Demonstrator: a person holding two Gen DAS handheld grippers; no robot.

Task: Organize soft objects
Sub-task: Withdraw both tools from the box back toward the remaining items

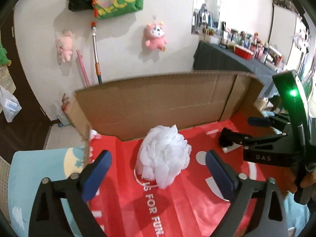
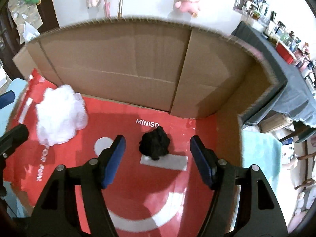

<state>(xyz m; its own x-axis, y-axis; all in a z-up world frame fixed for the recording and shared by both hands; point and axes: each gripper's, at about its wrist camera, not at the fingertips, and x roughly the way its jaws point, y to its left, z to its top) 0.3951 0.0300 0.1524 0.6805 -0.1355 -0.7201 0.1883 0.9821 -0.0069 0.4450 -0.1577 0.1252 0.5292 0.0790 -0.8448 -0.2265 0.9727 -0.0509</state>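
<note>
Both grippers, left [image 1: 158,169] and right [image 2: 158,158], hang released above a white mesh pouf [image 1: 164,156] and a dark, indistinct black clump [image 2: 155,145] on a red bag [image 2: 128,187], its lettering partly cut off.

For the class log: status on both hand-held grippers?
Left hand-held gripper open, white pouf loose on red bag. Right hand-held gripper open, black pouf loose. Nothing blocking.
</note>
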